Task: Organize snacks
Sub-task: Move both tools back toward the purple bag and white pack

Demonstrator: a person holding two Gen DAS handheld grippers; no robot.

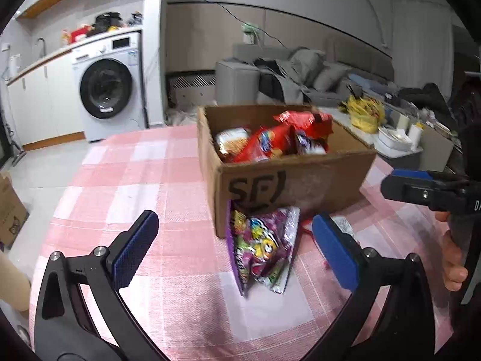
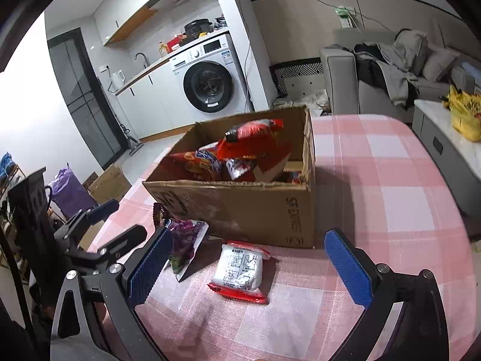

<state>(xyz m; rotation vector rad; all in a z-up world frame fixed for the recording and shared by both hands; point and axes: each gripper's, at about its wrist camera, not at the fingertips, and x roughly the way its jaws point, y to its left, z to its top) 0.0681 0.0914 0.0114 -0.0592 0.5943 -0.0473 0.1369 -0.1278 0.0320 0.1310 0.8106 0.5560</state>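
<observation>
An open cardboard box [image 1: 300, 180] [image 2: 240, 207] stands on the pink checked tablecloth with several red snack bags [image 1: 270, 141] [image 2: 249, 150] inside. A purple candy bag [image 1: 264, 249] [image 2: 186, 240] leans against the box's front. My left gripper [image 1: 234, 246] is open and the purple bag lies between its blue pads untouched. A white packet with red ends [image 2: 240, 270] lies flat in front of the box, between the wide-open pads of my right gripper [image 2: 249, 261], which do not touch it. In the left wrist view the right gripper [image 1: 421, 189] shows at the right edge, with a hand on its handle.
The pink checked tablecloth [image 1: 150, 180] [image 2: 390, 180] covers the table. Beyond it are a washing machine [image 1: 108, 90] [image 2: 210, 84], a grey sofa with clothes [image 1: 285, 75], a side table with a yellow bag [image 1: 363, 114] [image 2: 466, 117], and cardboard boxes on the floor [image 2: 108, 183].
</observation>
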